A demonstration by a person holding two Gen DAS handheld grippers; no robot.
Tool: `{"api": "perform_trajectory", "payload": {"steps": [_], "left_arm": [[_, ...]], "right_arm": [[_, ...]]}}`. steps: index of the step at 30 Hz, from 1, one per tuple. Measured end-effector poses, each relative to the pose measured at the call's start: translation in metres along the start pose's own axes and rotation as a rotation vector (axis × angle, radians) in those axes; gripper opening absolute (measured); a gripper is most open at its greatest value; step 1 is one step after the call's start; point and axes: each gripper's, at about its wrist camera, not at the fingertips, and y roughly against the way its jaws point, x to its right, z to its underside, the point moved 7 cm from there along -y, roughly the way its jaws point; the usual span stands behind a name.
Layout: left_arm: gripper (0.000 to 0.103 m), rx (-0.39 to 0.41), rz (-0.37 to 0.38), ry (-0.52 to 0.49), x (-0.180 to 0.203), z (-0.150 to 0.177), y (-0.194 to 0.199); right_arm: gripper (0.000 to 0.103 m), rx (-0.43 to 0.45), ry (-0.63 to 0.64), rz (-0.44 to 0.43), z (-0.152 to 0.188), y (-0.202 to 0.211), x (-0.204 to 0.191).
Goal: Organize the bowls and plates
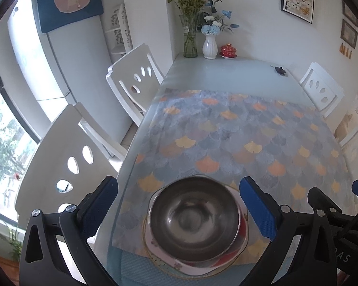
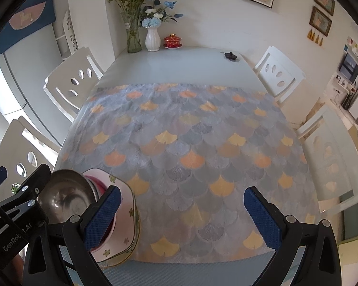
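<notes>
A steel bowl sits on top of a stack with a red-rimmed dish and a white floral plate at the near edge of the patterned cloth. My left gripper is open, its blue pads wide on either side of the bowl without touching it. In the right wrist view the same steel bowl and floral plate lie at lower left. My right gripper is open over bare cloth, its left pad just beside the plate's rim.
White chairs flank the glass table. At the far end stand a glass vase of flowers, a white vase, a red lidded cup and a small black lid. A fridge stands left.
</notes>
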Motion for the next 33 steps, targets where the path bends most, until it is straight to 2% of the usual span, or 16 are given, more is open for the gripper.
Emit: {"api": "perform_trajectory", "payload": {"steps": [8, 19, 33], "left_arm": [[0.102, 0.002, -0.022, -0.042, -0.015, 0.018, 0.007], [0.102, 0.002, -0.012, -0.034, -0.031, 0.032, 0.016], [0.102, 0.029, -0.010, -0.078, -0.025, 0.035, 0.027]], "right_arm": [[0.103, 0.005, 0.004, 0.018, 0.020, 0.007, -0.013], [0.103, 0.015, 0.021, 0.040, 0.039, 0.019, -0.028], [0.103, 0.030, 0.011, 0.065, 0.050, 0.033, -0.026]]}}
